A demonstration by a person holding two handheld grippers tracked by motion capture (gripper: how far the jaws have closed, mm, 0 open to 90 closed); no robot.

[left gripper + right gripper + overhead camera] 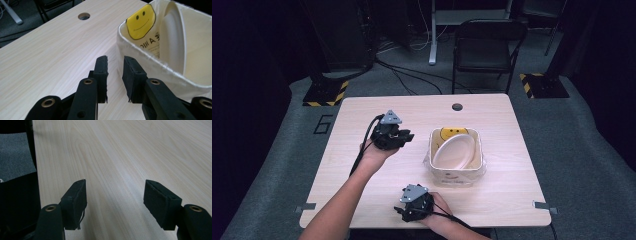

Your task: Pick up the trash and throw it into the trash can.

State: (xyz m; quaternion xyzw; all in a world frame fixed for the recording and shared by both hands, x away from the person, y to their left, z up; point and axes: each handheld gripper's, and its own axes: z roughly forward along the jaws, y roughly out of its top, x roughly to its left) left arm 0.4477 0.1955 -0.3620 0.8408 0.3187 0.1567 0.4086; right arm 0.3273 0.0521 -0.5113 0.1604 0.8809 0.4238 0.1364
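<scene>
Because the white bag stands upright on the counter with its mouth held wide, the pale plate can be leaned on edge inside it — tilted against one wall, with a yellow smiley face printed on the inner wall behind it. Nothing else can be made out in the bag. The left tongs are held just beside the bag's rim, a narrow gap kept between the jaws and nothing pinched, which suggests the rim is being approached. The right tongs are kept low near the counter's front edge, well apart from the bag — spread wide and empty, apparently waiting.
</scene>
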